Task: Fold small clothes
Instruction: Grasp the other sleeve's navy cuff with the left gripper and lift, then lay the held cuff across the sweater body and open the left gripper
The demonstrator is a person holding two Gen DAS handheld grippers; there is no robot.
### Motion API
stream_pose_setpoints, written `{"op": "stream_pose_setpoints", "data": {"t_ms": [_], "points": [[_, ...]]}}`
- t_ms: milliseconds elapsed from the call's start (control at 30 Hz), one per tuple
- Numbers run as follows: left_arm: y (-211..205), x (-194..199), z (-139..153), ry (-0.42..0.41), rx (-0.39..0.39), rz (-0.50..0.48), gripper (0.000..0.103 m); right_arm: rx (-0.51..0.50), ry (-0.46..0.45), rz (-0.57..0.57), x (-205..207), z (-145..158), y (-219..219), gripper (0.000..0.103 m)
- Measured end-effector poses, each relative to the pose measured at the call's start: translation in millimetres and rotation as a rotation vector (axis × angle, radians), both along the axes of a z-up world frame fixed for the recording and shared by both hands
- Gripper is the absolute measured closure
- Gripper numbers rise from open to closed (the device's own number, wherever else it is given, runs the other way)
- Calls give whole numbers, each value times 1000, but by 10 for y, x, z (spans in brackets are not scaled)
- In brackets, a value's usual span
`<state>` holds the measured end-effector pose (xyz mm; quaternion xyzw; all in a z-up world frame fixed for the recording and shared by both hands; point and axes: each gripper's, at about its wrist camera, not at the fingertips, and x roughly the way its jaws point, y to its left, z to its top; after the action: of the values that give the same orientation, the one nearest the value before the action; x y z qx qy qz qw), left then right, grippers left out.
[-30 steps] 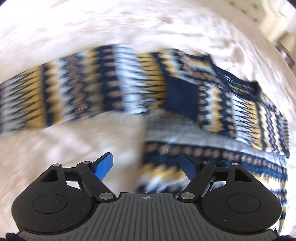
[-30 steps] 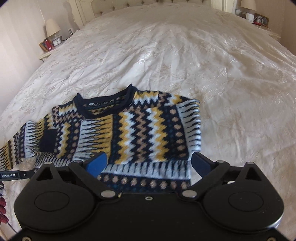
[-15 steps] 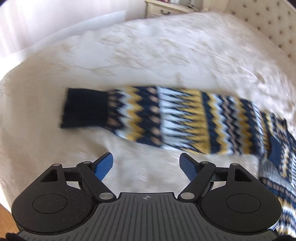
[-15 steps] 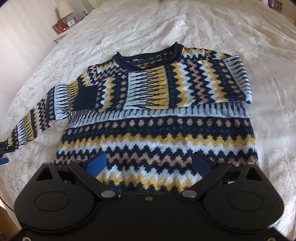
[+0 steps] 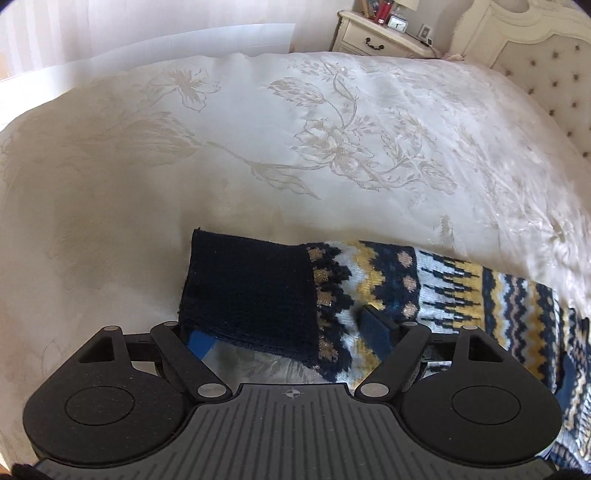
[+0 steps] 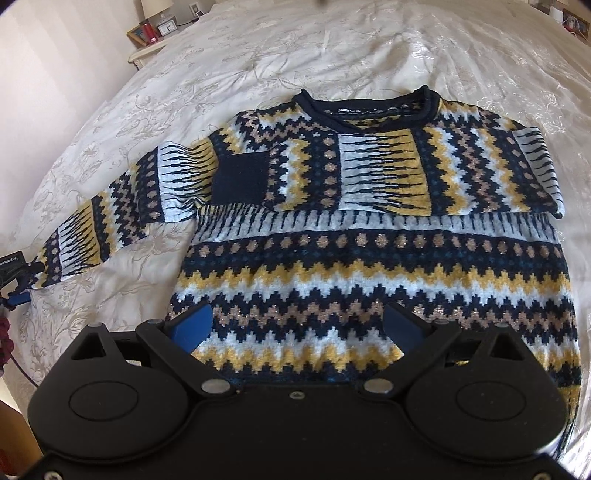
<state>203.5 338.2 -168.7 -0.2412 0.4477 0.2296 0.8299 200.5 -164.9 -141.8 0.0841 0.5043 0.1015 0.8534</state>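
Straddling sleeve cuff (image 5: 247,291), left gripper (image 5: 284,332) jaws wide | right gripper (image 6: 295,325) jaws wide over sweater (image 6: 369,258), gripping nothing

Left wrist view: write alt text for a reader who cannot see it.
The open left claw straddles the navy cuff of a patterned sweater sleeve, pads not pressing it. The sleeve lies flat on a cream floral bedspread, with a nightstand beyond.

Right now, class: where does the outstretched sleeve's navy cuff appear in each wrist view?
Left wrist: navy cuff lies centre, between the open left gripper's fingers.
Right wrist: cuff not visible; the sleeve runs to the far left edge.
Shared landmark: bedside table, top left in the right view.
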Motion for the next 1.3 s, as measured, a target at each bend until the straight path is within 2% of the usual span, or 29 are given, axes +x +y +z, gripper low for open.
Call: {"op": "stream_pose_setpoints", "data": {"t_ms": [167, 200, 233, 333, 467, 700, 933, 1133, 1300], "points": [[24, -21, 6, -17, -4, 34, 28, -8, 22, 8, -12, -12, 131, 4], [12, -26, 18, -22, 10, 46, 39, -9, 26, 10, -17, -16, 147, 4], [7, -37, 32, -25, 26, 57, 57, -11, 30, 14, -21, -21, 162, 4], [28, -77, 92, -56, 14, 59, 82, -15, 48, 32, -17, -55, 203, 4], [27, -73, 300, -105, 1, 47, 96, -11, 59, 51, 3, -81, 226, 4], [-322, 65, 896, -242, 50, -70, 97, 18, 66, 61, 17, -129, 125, 4], [-1076, 355, 1420, -386, 63, -189, 97, 63, 63, 75, -60, -170, -218, 4], [-1964, 673, 1585, -445, 33, -295, 97, 109, 43, 41, -159, -139, -762, 4], [-2798, 915, 1542, -450, 19, -413, 97, 127, 21, 13, -231, -123, -1227, 4]]}}
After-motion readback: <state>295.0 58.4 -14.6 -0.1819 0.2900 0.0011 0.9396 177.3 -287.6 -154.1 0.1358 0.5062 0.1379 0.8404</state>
